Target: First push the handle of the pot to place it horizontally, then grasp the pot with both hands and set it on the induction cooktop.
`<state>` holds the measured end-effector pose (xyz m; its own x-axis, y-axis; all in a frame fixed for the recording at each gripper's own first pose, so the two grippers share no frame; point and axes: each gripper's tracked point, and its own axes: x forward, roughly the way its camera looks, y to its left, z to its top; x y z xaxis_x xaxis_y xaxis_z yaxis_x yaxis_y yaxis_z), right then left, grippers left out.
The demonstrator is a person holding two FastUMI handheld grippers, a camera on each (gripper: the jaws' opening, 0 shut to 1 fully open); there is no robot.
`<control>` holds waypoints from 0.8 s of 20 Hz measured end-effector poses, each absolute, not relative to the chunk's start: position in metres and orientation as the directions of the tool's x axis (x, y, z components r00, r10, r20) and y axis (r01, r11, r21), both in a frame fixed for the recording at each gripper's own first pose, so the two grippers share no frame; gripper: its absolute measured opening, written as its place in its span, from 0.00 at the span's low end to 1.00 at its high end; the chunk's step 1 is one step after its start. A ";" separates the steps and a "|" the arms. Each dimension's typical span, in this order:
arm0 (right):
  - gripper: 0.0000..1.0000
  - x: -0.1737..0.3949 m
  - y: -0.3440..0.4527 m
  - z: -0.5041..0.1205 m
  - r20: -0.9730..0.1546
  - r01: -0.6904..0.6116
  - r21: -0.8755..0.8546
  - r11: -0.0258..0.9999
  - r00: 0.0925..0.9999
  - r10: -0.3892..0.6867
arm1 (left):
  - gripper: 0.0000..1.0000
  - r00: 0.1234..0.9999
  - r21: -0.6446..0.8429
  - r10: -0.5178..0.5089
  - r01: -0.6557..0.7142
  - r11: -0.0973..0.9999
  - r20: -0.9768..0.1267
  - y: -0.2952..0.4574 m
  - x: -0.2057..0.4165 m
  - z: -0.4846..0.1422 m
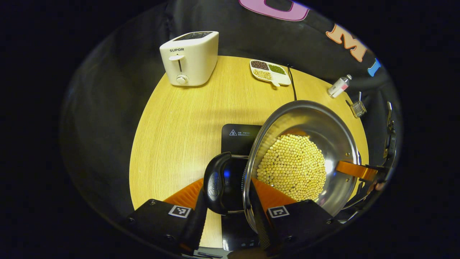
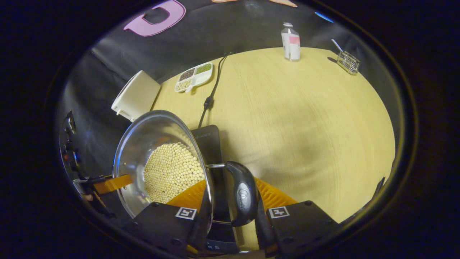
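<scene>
On the wooden desk, both grippers clamp the pot's side handles above the cooktop; lowering it level comes next.

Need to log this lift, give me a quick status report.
Both grippers, left gripper and right gripper, shut on the black side handles. Steel pot of pale beans held above the black induction cooktop. Nothing in the way.

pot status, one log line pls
pot: held over cooktop | left gripper: on handle | right gripper: on other handle | beans inside
</scene>
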<state>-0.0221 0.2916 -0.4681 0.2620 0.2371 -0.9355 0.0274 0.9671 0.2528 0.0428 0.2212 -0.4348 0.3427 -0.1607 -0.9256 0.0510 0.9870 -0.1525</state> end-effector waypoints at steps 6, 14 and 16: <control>0.55 -0.022 0.291 -0.468 -0.935 0.036 0.250 0.968 0.268 0.231 | 0.70 0.343 -0.111 -0.130 0.075 0.991 -0.930 0.222 0.043 -0.436; 0.58 -0.021 0.290 -0.467 -0.933 0.056 0.244 0.968 0.284 0.219 | 0.75 0.347 -0.115 -0.125 0.050 0.992 -0.929 0.224 0.041 -0.436; 0.70 -0.019 0.292 -0.463 -0.929 0.060 0.253 0.966 0.293 0.225 | 0.75 0.350 -0.108 -0.113 0.034 0.994 -0.930 0.226 0.040 -0.436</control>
